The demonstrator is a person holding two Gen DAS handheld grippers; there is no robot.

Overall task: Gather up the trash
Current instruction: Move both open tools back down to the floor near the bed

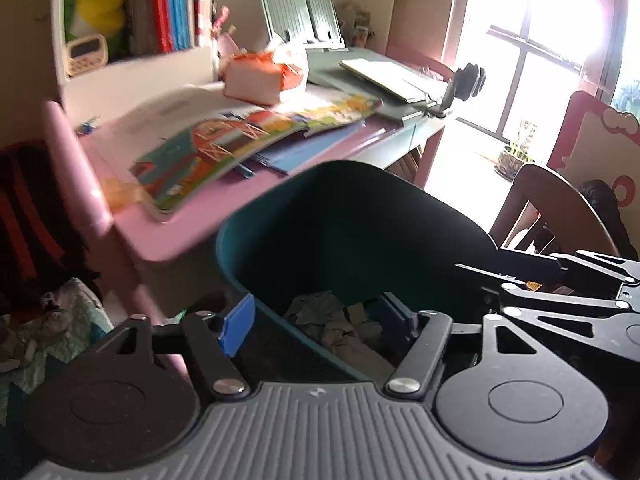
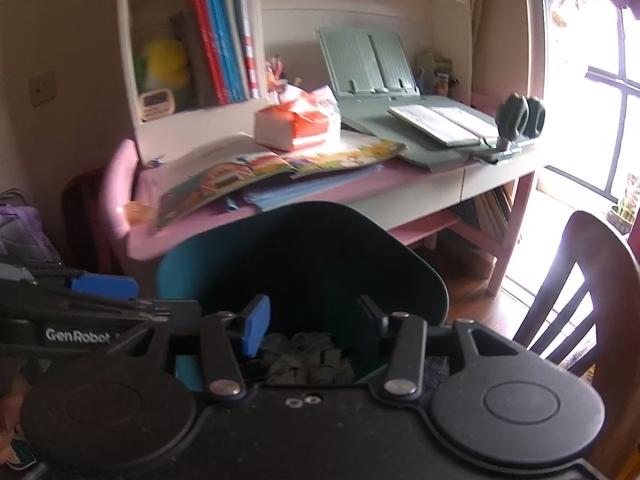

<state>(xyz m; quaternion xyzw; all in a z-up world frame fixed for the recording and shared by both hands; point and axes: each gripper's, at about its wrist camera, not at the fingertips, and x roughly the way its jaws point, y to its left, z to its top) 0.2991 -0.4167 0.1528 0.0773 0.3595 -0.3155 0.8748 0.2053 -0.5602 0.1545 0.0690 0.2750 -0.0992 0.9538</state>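
You are holding both grippers over the bin (image 1: 344, 240), which is standing on the floor just in front of the desk (image 1: 192, 236). Your left gripper (image 1: 316, 320) is hanging with its jaws apart and nothing between them; one pad is sitting outside the bin's left rim, the other inside. Crumpled trash (image 1: 340, 324) is lying in the bin, straight ahead and below. Your right gripper (image 2: 308, 324) is hanging just beside it, jaws apart and empty too. Any further trash would, I judge, be lying on the desk, ahead and to the left, so your left hand is looking nearer.
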